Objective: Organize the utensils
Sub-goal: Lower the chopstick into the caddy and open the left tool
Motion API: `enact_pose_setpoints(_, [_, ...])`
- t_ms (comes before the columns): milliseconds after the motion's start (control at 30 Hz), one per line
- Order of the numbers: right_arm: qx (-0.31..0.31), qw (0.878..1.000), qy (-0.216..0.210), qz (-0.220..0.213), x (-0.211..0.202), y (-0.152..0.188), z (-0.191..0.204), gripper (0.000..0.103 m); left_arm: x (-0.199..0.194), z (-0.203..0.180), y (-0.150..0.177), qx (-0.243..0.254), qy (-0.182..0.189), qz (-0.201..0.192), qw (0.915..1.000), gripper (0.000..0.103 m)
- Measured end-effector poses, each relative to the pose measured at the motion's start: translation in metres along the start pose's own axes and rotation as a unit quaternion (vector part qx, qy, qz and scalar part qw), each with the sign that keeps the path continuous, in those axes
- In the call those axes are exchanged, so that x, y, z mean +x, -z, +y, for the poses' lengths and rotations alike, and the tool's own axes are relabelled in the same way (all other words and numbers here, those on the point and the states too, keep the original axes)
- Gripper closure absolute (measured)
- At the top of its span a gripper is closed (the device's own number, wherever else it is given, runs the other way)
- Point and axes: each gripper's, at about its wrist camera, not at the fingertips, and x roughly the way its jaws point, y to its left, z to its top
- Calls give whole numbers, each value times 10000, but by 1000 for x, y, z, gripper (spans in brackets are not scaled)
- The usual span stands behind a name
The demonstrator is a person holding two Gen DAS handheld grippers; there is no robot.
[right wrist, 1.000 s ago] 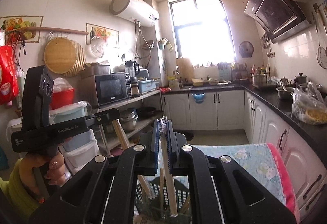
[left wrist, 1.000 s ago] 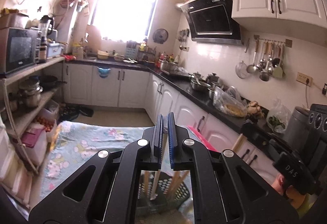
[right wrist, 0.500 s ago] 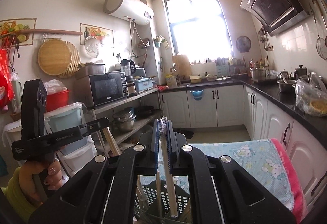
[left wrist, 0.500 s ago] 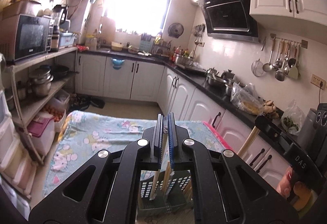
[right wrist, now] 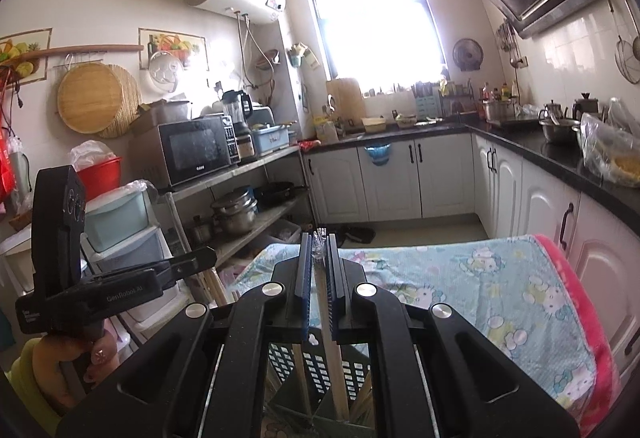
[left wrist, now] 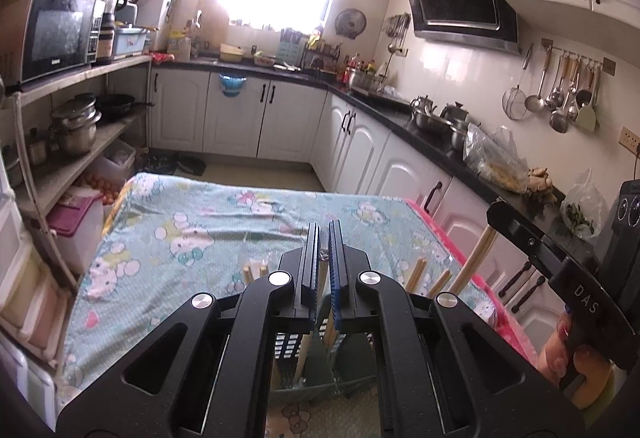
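Observation:
My left gripper is shut on a plastic-wrapped pair of wooden chopsticks, whose lower end hangs into a dark green perforated utensil basket. My right gripper is shut on another wrapped pair of chopsticks, held upright over the same basket. More wooden chopsticks stand in the basket. The right gripper also shows in the left wrist view, at the right, and the left gripper shows in the right wrist view, at the left.
The basket stands on a table under a light blue cartoon-print cloth with a pink edge. Open shelves with a microwave and pots are on the left. White cabinets under a black counter run along the right.
Both grippers have tilted downward, so more of the table cloth is in view. Both stay shut on their chopsticks above the basket.

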Motion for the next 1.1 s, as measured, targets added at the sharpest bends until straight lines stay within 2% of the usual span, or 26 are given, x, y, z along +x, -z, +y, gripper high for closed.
enact_pose_setpoints(400, [105,9995,25,311,15,17,-5,96,17,1,18,-12,38,303,9995,101])
enact_pose_setpoints(700, [215,9983,139,525,22,28,-11,95,20,2,22,-42,36,329,9994,100])
enact_pose_setpoints(733, [228,9982,154,532,21,28,-12,91,19,3,23,-46,29,328,9994,98])
enact_pose_setpoints(767, [255,9981,183,537,21,29,-13,78,19,4,23,-63,26,330,9994,92])
enact_pose_setpoints(800, [324,9979,215,517,18,30,-16,71,19,5,24,-94,10,338,9994,87])
enact_pose_setpoints(833, [362,9979,216,495,17,30,-17,65,18,5,24,-102,-4,338,9994,75])
enact_pose_setpoints(867, [382,9979,215,483,15,31,-18,65,17,6,25,-100,-19,336,9994,70])
enact_pose_setpoints(933, [374,9978,257,493,12,32,-21,65,15,8,28,-99,-47,335,9994,69])
enact_pose_setpoints(1000, [405,9975,271,511,9,33,-23,64,13,10,30,-134,-52,343,9993,64])
enact_pose_setpoints(1100, [426,9971,299,554,5,36,-25,62,9,12,33,-157,-66,336,9993,54])
